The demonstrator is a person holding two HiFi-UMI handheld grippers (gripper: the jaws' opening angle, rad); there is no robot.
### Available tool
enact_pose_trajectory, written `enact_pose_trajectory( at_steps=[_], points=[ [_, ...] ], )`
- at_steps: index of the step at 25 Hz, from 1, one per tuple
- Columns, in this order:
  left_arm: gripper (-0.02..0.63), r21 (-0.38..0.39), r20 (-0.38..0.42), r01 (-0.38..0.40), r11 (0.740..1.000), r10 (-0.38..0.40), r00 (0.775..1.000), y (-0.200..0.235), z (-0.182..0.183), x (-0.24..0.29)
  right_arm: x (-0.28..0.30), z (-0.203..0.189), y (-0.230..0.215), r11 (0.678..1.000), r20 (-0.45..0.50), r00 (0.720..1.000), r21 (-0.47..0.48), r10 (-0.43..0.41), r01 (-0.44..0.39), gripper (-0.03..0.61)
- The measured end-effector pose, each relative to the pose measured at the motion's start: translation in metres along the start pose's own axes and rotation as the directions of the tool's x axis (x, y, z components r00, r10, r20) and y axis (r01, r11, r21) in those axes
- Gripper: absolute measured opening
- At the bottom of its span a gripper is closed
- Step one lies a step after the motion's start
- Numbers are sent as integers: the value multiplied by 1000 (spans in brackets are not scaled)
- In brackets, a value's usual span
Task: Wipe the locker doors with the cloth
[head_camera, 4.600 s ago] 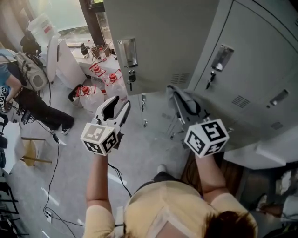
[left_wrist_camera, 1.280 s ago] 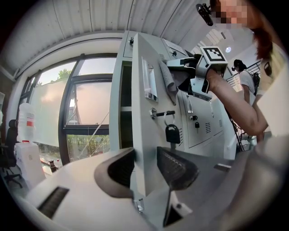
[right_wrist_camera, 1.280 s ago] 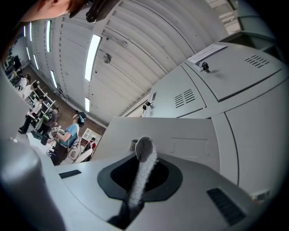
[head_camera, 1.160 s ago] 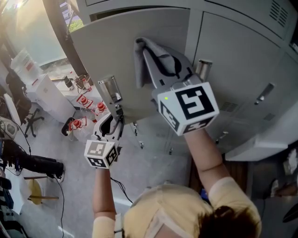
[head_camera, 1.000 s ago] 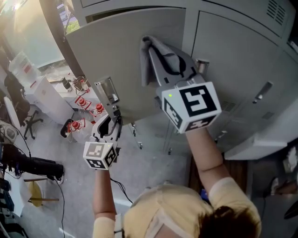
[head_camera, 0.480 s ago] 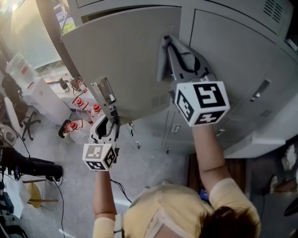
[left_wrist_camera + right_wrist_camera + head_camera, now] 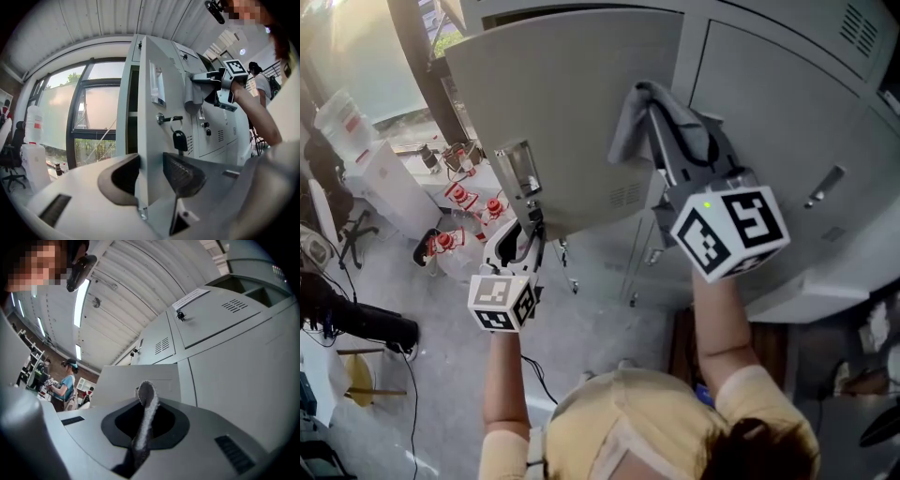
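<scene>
- The left gripper [image 7: 150,177] had its jaws drawn in narrow on the bottom free corner of the open door [image 7: 572,103], below the key [image 7: 180,140] hanging from the lock.
- The right gripper [image 7: 680,141] was clamped on the grey cloth [image 7: 630,122], with a fold standing up between its jaws.
- The cloth lay against the door's outer face, near the hinge side, above the vent slots [image 7: 625,195] and right of the label holder [image 7: 523,171].
- Closed lockers [image 7: 787,122] stood to the right.
</scene>
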State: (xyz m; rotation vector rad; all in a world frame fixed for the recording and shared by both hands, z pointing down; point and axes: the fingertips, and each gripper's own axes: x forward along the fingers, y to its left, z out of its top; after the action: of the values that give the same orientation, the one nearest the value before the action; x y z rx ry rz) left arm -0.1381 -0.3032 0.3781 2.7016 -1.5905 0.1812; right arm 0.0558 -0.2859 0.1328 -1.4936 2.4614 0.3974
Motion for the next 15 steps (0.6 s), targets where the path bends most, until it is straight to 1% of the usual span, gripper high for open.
enact_pose_trajectory(
  at_steps=[3,6,11,15],
  points=[
    [158,2,3,-5,1000,5,1000,-1,0,0,0,-2,24,997,2,998,41,70,-70,15],
    [158,3,3,-15,1000,15,1000,-1,0,-1,3,-7,51,988,-4,990,62,142,-141,15],
    [158,16,5,-31,999,31,1000,-2,0,-2,14,-18,98,966,-16,969,71,248,-247,15],
    [158,30,9,-44,999,44,999,-2,0,-3,22,-27,128,953,-17,954,62,299,-297,15]
  ],
)
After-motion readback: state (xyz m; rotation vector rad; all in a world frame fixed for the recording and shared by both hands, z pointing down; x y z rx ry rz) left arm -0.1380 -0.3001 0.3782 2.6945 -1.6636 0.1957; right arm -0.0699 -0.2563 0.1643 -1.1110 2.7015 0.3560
